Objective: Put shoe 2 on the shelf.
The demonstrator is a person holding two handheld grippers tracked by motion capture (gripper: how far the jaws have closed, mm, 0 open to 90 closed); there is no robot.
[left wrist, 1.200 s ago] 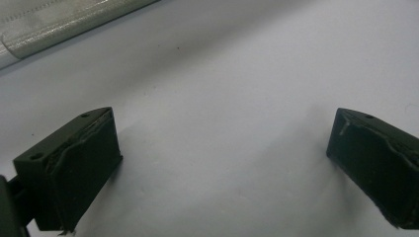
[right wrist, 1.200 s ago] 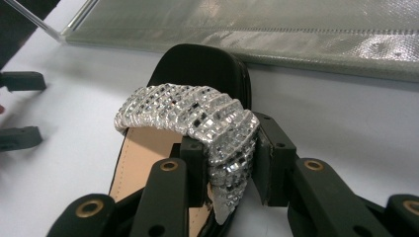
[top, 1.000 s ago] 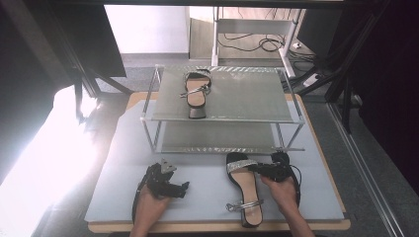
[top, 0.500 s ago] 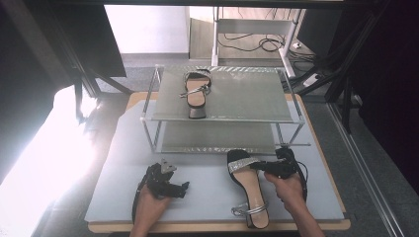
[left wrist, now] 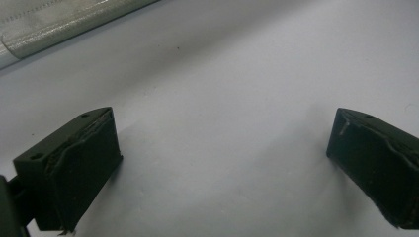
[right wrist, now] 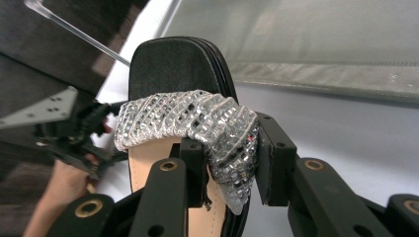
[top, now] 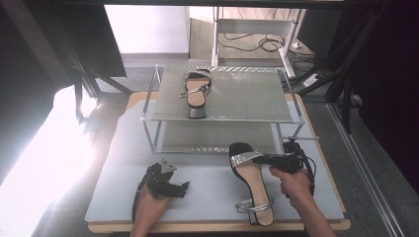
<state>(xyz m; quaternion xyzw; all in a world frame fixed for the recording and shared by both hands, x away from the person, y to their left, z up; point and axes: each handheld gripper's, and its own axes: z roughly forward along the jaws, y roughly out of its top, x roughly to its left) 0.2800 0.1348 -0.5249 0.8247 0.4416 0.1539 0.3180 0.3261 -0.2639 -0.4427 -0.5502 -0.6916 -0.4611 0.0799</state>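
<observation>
Two sandals are out: one (top: 196, 90) lies on the top shelf of the wire rack (top: 296, 106) at the far side, the other sandal (top: 253, 180) lies on the grey tabletop (top: 207, 185) at near right, toe toward the rack. The right gripper (right wrist: 228, 165) has its fingers clenched on the rhinestone toe strap (right wrist: 188, 118), pinching it at its right end. The left gripper (top: 165, 181) rests at near left, fingers (left wrist: 74, 163) released with nothing between them. I'd judge the hold risky: a soft strap gripped at one end lets the sole swing or twist when lifted, and the heel could catch the rack's lower shelf. Compared with a second ago, the sandal has shifted and turned slightly, its heel now farther right, while the left gripper has not moved.
</observation>
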